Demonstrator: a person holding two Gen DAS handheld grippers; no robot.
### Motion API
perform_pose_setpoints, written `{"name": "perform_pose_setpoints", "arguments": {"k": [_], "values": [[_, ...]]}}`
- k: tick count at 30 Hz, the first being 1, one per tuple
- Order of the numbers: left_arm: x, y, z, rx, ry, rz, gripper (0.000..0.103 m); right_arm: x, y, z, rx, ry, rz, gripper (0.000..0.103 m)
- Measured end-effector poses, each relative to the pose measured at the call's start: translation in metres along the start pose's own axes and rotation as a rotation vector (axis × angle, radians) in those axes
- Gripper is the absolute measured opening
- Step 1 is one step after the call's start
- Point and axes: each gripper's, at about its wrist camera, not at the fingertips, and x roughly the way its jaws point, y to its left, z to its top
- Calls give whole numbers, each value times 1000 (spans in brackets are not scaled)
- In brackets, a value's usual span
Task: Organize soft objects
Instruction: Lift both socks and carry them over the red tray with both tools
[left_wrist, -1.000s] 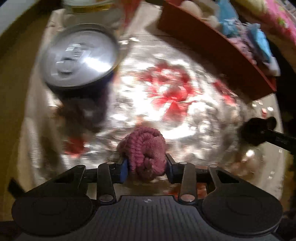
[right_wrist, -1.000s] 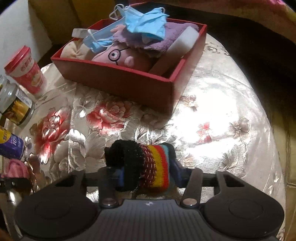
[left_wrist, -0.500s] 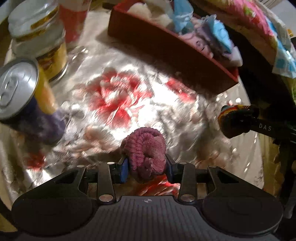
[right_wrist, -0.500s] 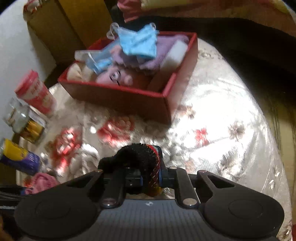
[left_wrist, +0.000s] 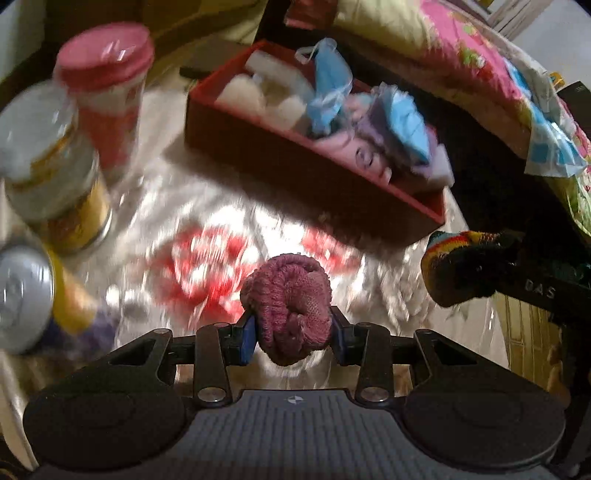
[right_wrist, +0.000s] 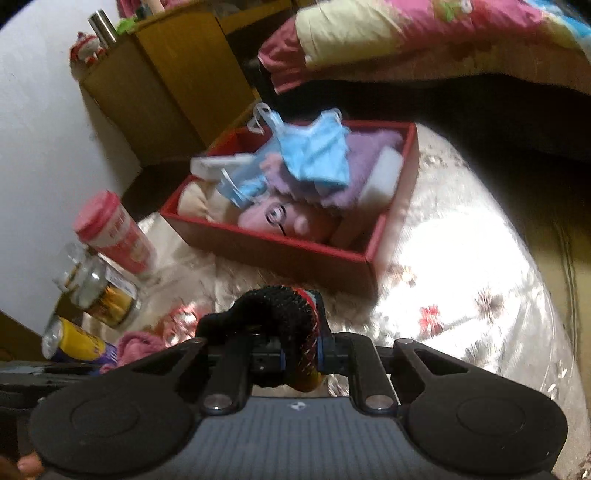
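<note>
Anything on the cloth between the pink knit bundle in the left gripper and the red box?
Nothing: in the left wrist view, only bare flowered tablecloth lies between the pink knit bundle and the red box.

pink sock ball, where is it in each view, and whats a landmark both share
Left wrist: the pink sock ball sits bottom centre, clamped between the left gripper's pads.
Right wrist: it shows at the lower left edge, beside the yellow can.
Shared landmark: the red box of soft things, upper centre in both views.
</note>
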Motion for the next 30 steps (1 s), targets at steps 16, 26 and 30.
{"name": "perform_pose_setpoints", "arguments": {"k": [16, 26, 30], "values": [[-17, -25, 57, 28, -170, -22, 40, -33, 12, 39, 7, -190, 32, 0], [-25, -40, 82, 85, -249, 5, 41, -45, 26, 64, -12, -300, 30, 0], [-28, -40, 95, 83, -273, 8, 41, -47, 26, 74, -3, -328, 37, 0]]}}
